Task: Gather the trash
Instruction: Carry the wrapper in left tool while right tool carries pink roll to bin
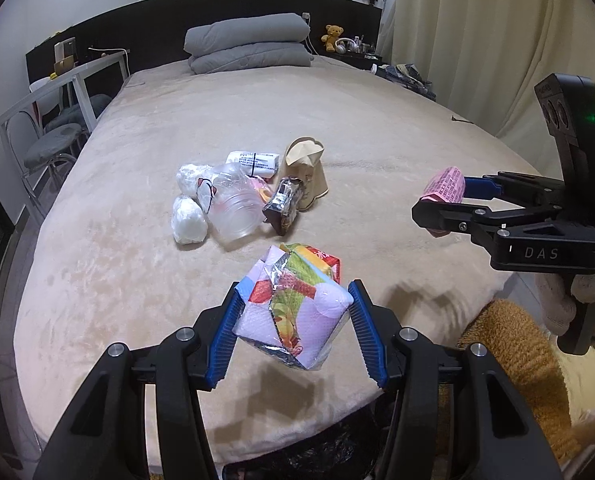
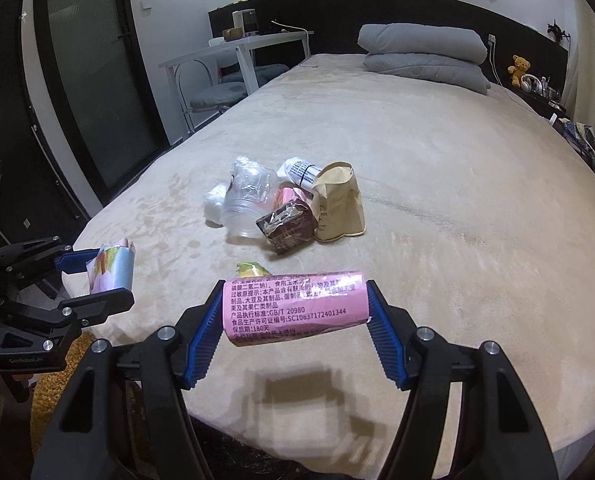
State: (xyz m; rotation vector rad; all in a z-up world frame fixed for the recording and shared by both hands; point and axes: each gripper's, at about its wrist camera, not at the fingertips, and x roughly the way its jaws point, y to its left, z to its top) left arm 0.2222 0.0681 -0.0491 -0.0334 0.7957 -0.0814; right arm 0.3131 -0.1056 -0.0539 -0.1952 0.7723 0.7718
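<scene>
Left wrist view: left gripper point(image 1: 293, 316) clenched on a crumpled colourful wrapper point(image 1: 293, 308), blue fingers point(image 1: 225, 332) pressing both sides, package lifted clear of the beige bed point(image 1: 377, 128), shadow underneath. Further up the bed, a loose pile of trash: white wads point(image 1: 188, 216), clear plastic cup point(image 1: 233, 210), dark foil pack point(image 1: 283, 208), tan paper bag point(image 1: 305, 174), white printed packet point(image 1: 253, 161). At right, right gripper point(image 1: 441, 204) in a gloved hand point(image 1: 585, 300), grasping a pink wrapper point(image 1: 445, 184). "DAS" readable on that gripper's body. Dark bin liner glimpsed below the bed's edge, hard to make out.

Right wrist view: right gripper point(image 2: 293, 312) closed on the pink wrapper point(image 2: 293, 306), held across by its two ends, above the bed point(image 2: 457, 160). Label in Chinese print, with "GB/T 20980", "SC10837172401344" and "180" legible. Left gripper point(image 2: 109, 276) at far left with the colourful wrapper point(image 2: 109, 270); "GenRobot.AI" faintly legible on its body. Pile unmoved in mid-bed: cup point(image 2: 249, 204), foil pack point(image 2: 287, 228), paper bag point(image 2: 339, 204).

Likely risks: light, slippery film slipping from the ridged pads during a quick swing toward the bin; pink wrapper, pinched only at its ends, buckling and dropping; both grippers crowding one bin opening and colliding; release too early, landing trash on the floor beside the liner.
</scene>
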